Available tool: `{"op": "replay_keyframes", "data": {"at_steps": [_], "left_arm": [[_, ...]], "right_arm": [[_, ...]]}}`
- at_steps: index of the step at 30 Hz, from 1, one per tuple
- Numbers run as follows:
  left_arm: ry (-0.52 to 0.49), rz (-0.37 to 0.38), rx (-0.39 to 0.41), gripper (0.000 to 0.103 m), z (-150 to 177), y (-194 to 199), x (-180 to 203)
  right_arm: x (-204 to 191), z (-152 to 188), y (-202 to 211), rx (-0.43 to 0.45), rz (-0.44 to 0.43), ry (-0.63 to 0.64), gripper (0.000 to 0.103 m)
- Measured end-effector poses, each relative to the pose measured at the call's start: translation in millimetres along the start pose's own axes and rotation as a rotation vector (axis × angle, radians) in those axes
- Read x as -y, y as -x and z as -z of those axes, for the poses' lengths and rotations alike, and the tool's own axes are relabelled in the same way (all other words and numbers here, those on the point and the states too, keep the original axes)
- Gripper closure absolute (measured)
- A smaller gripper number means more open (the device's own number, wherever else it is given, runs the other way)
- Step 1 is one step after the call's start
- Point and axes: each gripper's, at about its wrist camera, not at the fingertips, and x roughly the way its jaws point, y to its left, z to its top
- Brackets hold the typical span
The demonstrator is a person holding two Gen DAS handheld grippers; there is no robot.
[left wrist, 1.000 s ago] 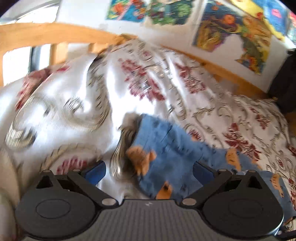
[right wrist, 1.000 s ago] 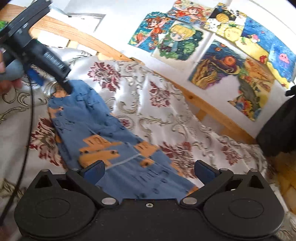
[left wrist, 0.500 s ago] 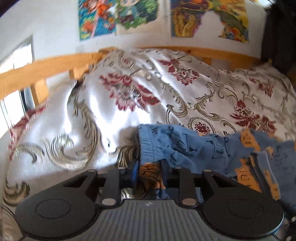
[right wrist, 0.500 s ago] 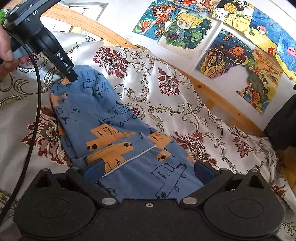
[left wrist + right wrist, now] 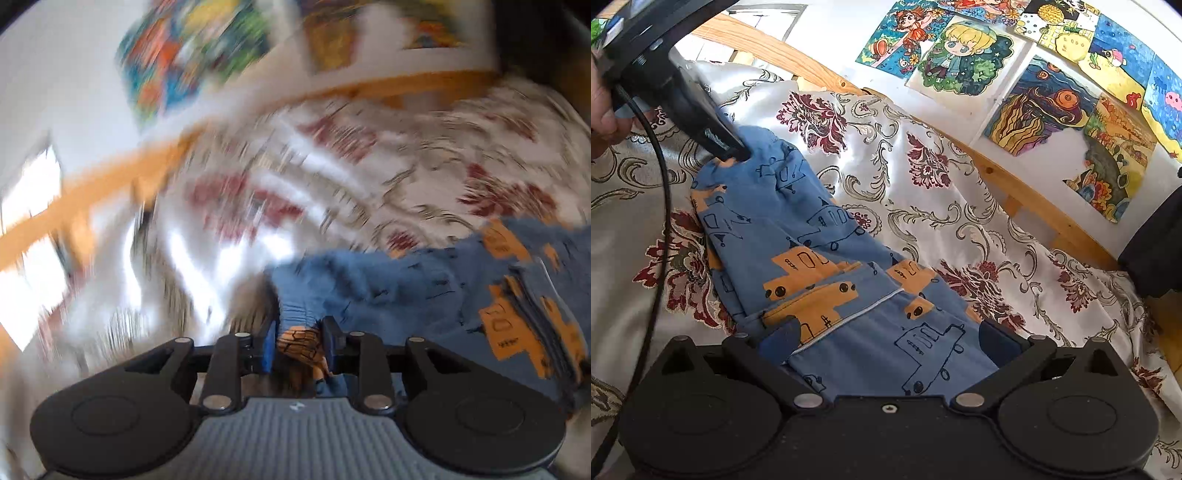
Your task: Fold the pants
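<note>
Close in, the right tool (image 5: 886,334) is spread wide over the near end of the blue pants (image 5: 812,236), gripping nothing. Farther off, the left tool (image 5: 298,345) is pressed together on the pants' far edge, a hand (image 5: 604,110) behind it. Underneath lies the floral bedspread (image 5: 960,206), with drawings (image 5: 964,55) on the wall beyond.
</note>
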Motion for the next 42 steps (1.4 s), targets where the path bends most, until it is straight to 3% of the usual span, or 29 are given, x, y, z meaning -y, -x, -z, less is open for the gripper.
{"op": "replay_keyframes", "data": {"at_steps": [3, 6, 10, 13, 16, 19, 25, 27, 29, 32, 35, 38, 42], "left_arm": [[0.278, 0.101, -0.087, 0.072, 8, -11, -39], [0.460, 0.202, -0.123, 0.059, 14, -16, -60], [0.558, 0.259, -0.104, 0.029, 14, -24, -65], [0.555, 0.252, -0.092, 0.012, 10, -28, -56], [0.558, 0.233, -0.079, 0.004, 7, -30, -49], [0.588, 0.220, -0.069, 0.003, 6, -31, -49], [0.695, 0.211, -0.056, 0.020, 9, -30, -63], [0.705, 0.191, -0.067, 0.036, 10, -30, -65], [0.741, 0.165, -0.097, 0.066, 12, -34, -71], [0.773, 0.163, -0.125, 0.074, 13, -37, -78], [0.732, 0.133, -0.136, 0.079, 5, -33, -72], [0.640, 0.079, -0.131, 0.082, -7, -25, -59], [0.454, 0.034, -0.053, 0.084, -26, -3, -32]], "right_arm": [[1, -1, -1, -0.002, -0.006, -0.009, 0.001], [2, -1, -3, -0.004, -0.011, -0.016, 0.001], [3, -1, -3, -0.005, -0.016, -0.023, 0.001], [6, -1, -3, -0.007, -0.021, -0.034, 0.001], [7, -1, -1, 0.000, -0.020, -0.044, 0.001], [9, -1, 0, 0.007, -0.019, -0.056, 0.001], [13, -1, -2, 0.001, -0.035, -0.080, 0.001], [14, 0, -3, 0.000, -0.040, -0.090, 0.001], [15, 0, -4, -0.002, -0.044, -0.101, 0.001], [17, -1, -5, -0.005, -0.047, -0.112, 0.001], [17, -1, -8, -0.017, -0.054, -0.114, 0.001], [18, -1, -9, -0.026, -0.062, -0.118, 0.001], [21, -1, -8, -0.026, -0.070, -0.132, 0.001]]}}
